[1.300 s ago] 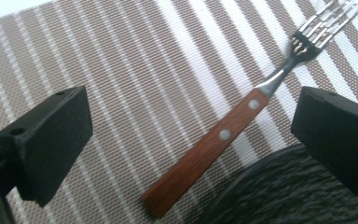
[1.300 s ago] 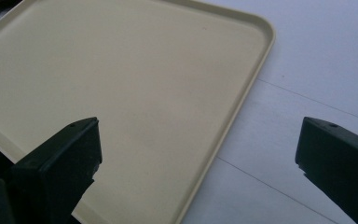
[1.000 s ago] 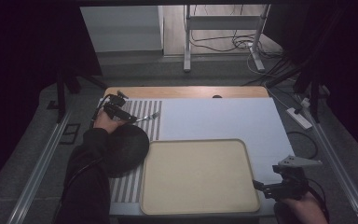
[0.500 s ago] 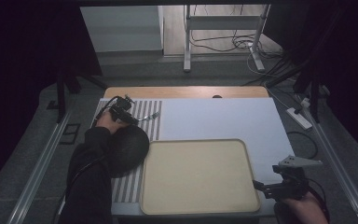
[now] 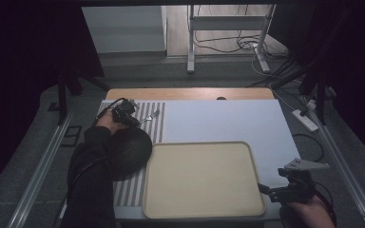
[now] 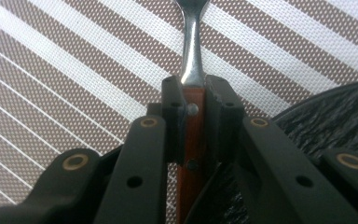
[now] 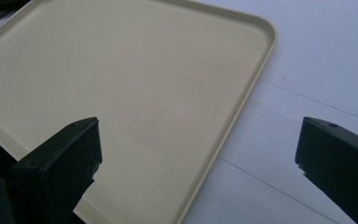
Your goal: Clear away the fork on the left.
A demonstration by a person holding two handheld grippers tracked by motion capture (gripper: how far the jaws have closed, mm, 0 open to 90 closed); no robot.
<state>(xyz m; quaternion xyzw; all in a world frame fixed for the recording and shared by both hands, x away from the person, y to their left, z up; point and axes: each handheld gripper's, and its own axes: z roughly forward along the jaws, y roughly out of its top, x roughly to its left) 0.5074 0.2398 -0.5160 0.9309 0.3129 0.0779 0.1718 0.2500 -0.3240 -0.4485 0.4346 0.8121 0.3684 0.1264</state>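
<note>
The left claw [image 6: 193,100] is seen clamped on the wooden handle of a fork [image 6: 192,60], its jaws having just been closing; the fork lies over the striped mat [image 5: 158,124] at upper left, apparently beside a dark plate [image 5: 130,152]. The right claw [image 7: 198,154] is held wide open over the beige tray [image 5: 202,178] edge at lower right.

The fork [image 6: 192,70] has a shiny silver neck and a reddish-brown wooden handle with small metal rivets. Beneath the fork, the placemat [image 6: 74,79] is woven in brown and white stripes. Beside the placemat, the plate [image 5: 128,152] is black and rough-textured. The tray [image 7: 135,93] next to the plate is plain pale beige, on a white table [image 5: 228,121].
</note>
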